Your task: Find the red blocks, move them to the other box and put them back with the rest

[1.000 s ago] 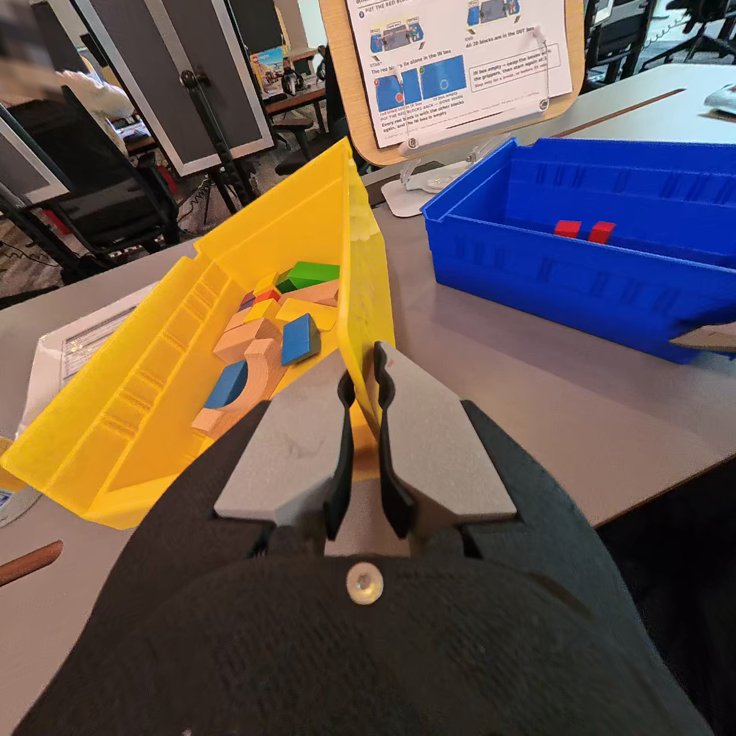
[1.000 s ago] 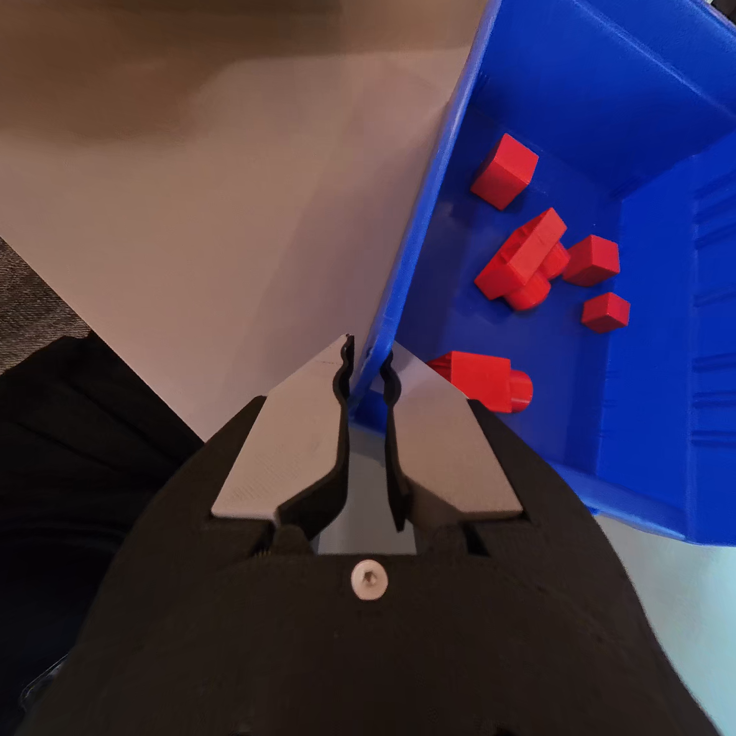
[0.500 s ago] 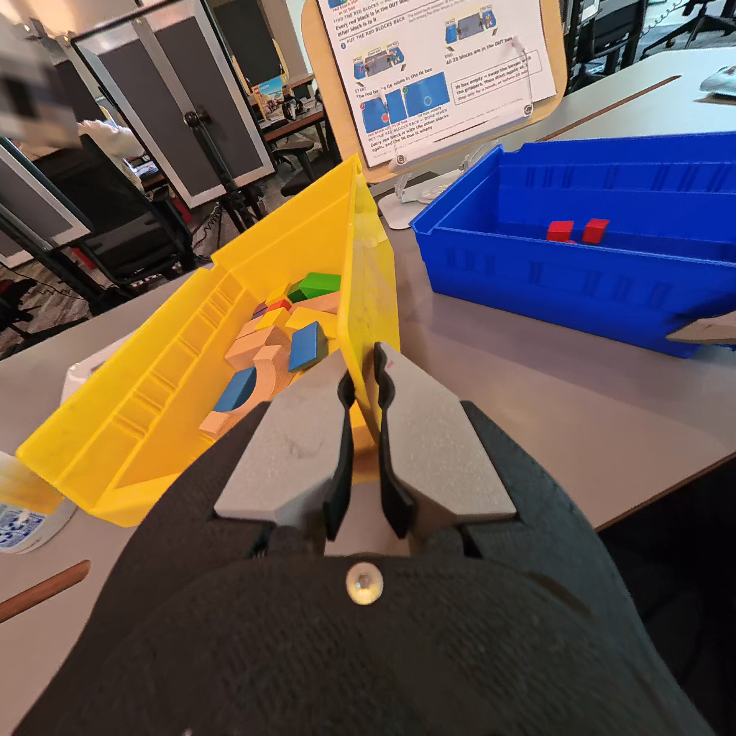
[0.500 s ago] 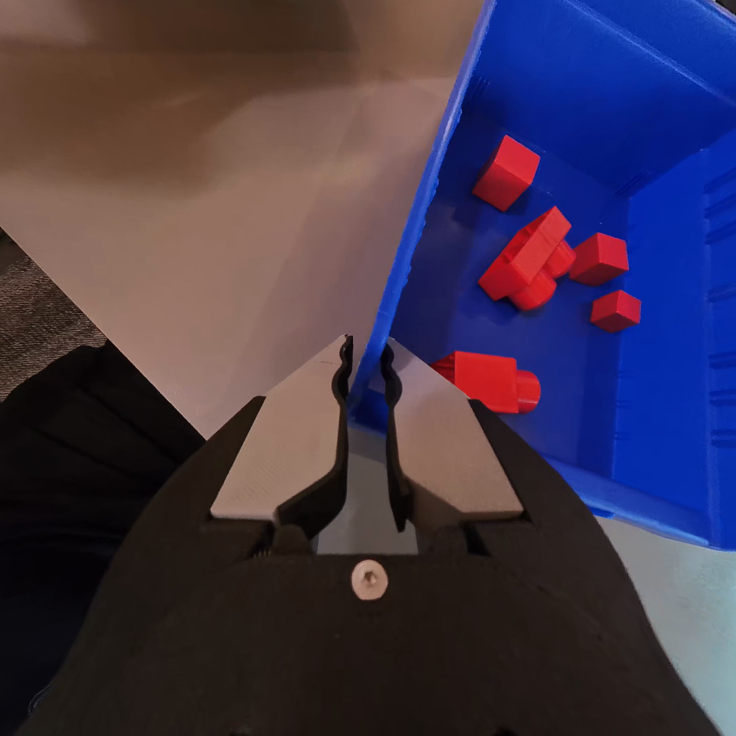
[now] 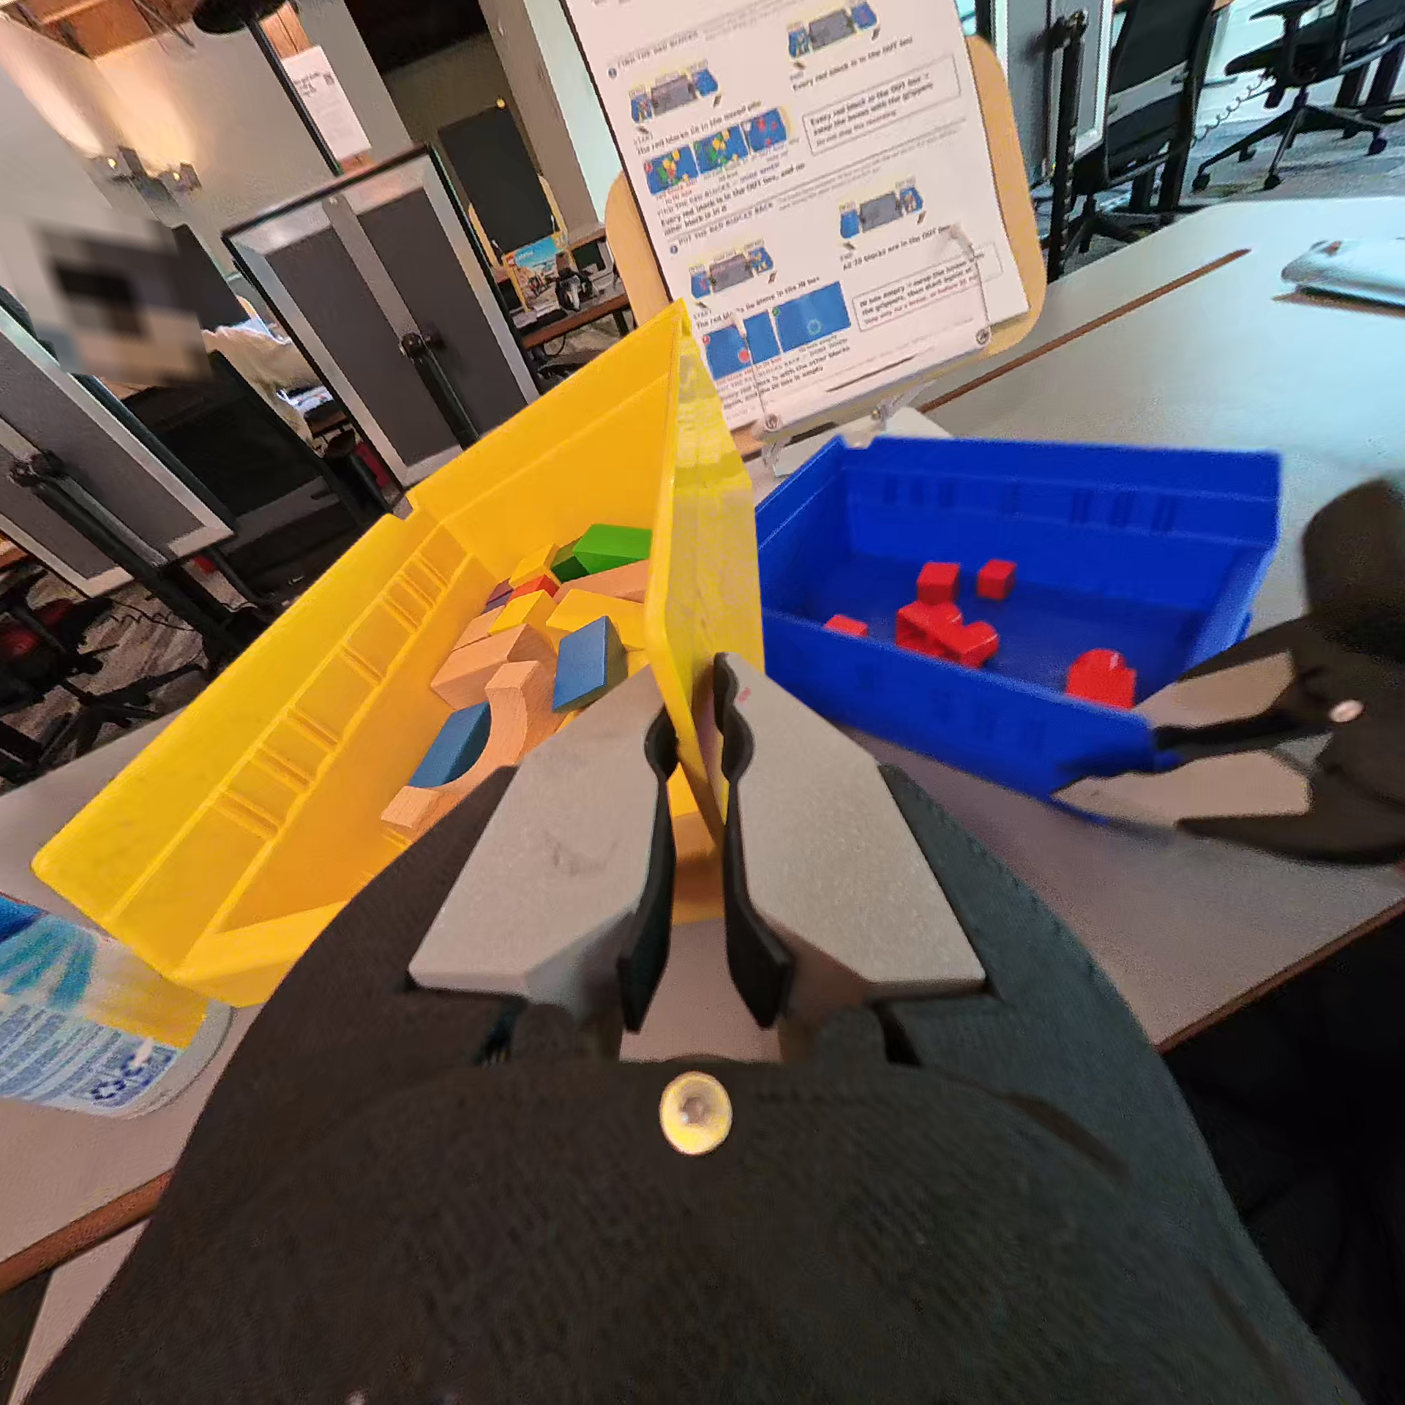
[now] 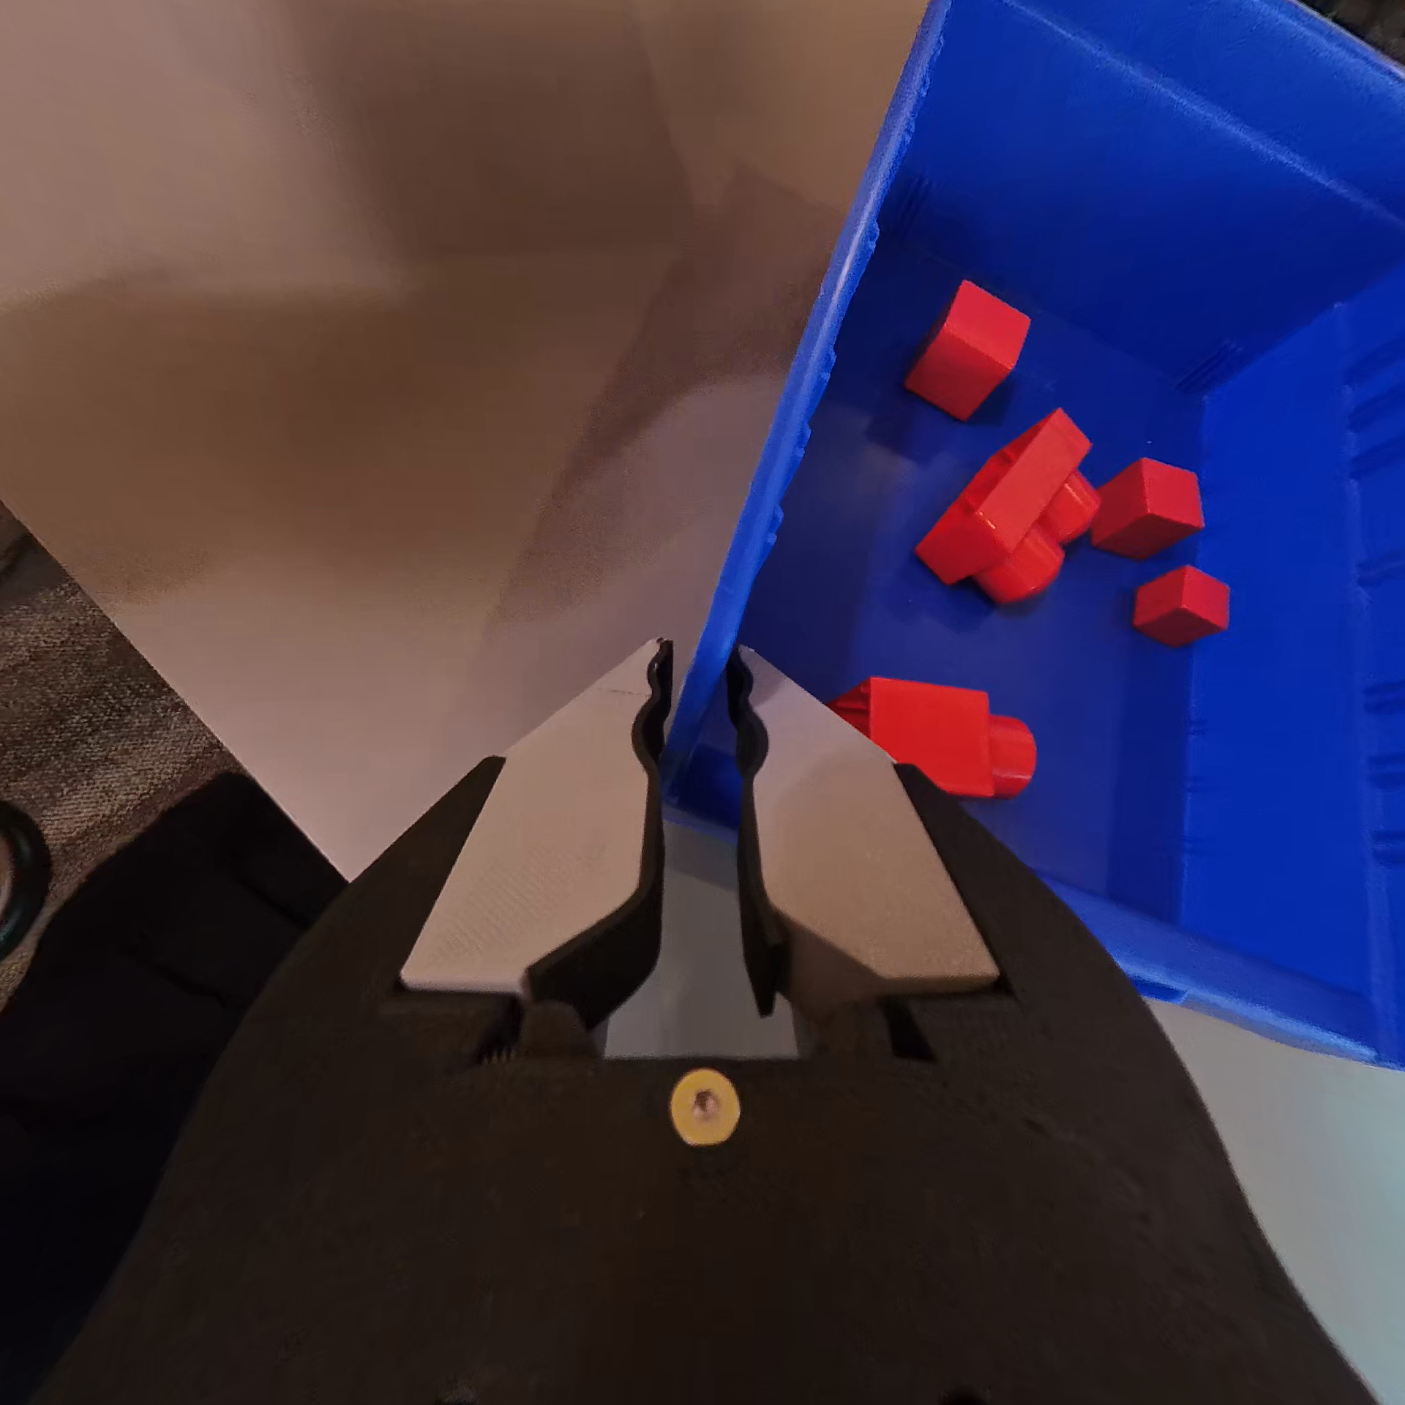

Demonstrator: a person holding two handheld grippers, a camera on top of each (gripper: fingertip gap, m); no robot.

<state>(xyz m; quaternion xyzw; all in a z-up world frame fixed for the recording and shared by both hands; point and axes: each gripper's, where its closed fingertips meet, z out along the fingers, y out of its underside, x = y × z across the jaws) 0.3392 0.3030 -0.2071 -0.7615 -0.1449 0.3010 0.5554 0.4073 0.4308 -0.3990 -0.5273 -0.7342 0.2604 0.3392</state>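
Standing behind both boxes, an instruction sheet (image 5: pixel 798 213) carries seemingly blurred print.

Bright indoor light, broad soft shadows on the table (image 6: pixel 342 380), wide-angle edge distortion, motion blur rightward.

Boxes nearly touching (image 5: pixel 749 532) (maybe); blue box (image 6: pixel 1292 760) interior roomy.

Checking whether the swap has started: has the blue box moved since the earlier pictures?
Yes. The blue box has come nearer the yellow box, and it is tilted, its red blocks now showing.
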